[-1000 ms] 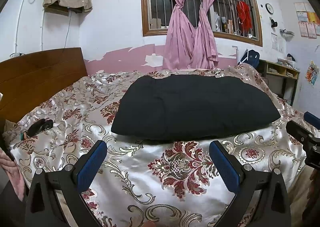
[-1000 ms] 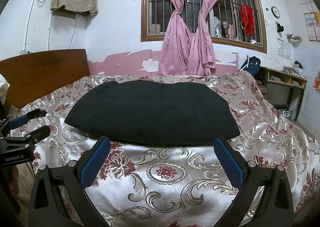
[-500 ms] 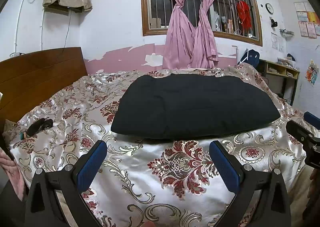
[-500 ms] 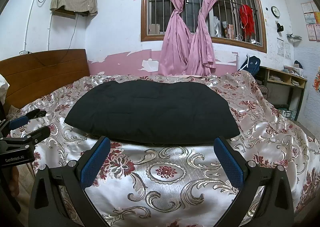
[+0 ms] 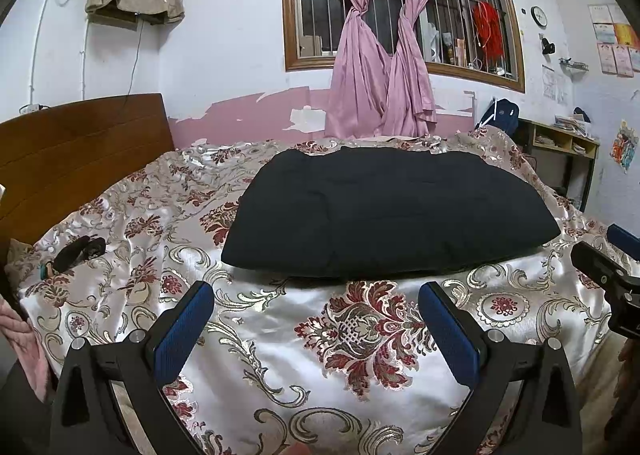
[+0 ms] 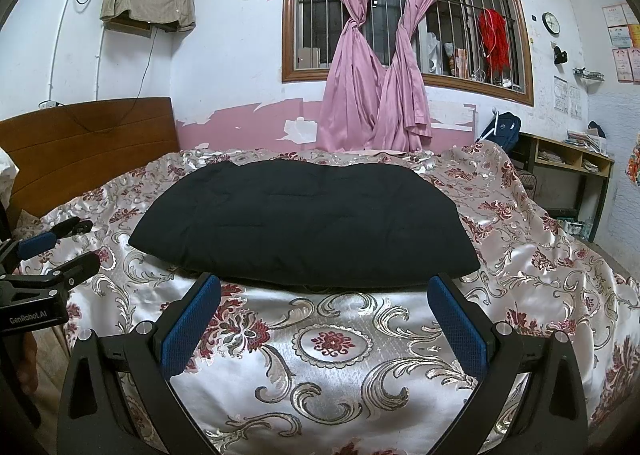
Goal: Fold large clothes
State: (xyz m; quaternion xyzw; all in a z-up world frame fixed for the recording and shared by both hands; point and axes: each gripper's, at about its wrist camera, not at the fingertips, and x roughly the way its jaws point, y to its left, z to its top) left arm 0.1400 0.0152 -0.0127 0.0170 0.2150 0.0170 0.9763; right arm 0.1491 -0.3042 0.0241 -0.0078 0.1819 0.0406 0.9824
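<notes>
The folded garment (image 5: 384,211) lies on the bed (image 5: 328,355), toward its far side, with the window (image 5: 400,3) and the knotted curtains (image 5: 380,67) on the wall behind it. The headboard (image 5: 76,151) stands at the left. The left tool (image 5: 316,315) and the right tool (image 6: 324,307) hang side by side over the bed's near edge, both short of the garment and apart from it. A small strap-like object (image 5: 76,249) lies on the bed near the headboard. A desk (image 6: 568,163) stands at the far right.
</notes>
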